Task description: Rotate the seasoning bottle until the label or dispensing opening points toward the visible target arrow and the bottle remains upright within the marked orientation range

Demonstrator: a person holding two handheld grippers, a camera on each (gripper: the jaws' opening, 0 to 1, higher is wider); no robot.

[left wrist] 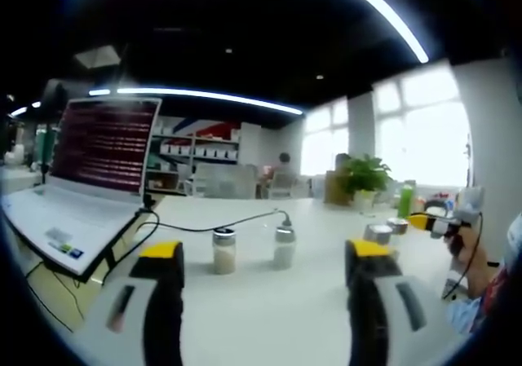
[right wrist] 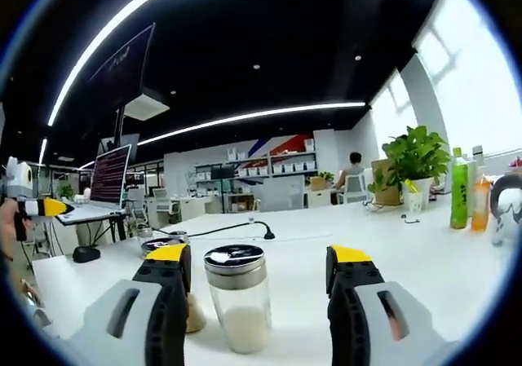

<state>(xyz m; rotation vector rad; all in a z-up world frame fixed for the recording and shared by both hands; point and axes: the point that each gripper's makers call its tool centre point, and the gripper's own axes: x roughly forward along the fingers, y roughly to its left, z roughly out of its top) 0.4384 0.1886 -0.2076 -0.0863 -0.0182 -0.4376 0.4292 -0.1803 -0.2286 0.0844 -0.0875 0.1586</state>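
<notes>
The seasoning bottle (right wrist: 236,297) stands upright on the white surface (right wrist: 424,260) at lower centre of the right gripper view, between the right gripper (right wrist: 259,270)'s released jaws, touching neither. In the left gripper view, the left gripper (left wrist: 265,262)'s jaws are likewise spread, with two bottles (left wrist: 223,249) mid-frame beyond them.

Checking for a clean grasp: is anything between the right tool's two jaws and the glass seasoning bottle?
No. In the right gripper view the metal-lidded glass seasoning bottle stands directly between the open right tool jaws, with bare white table around it.
</notes>
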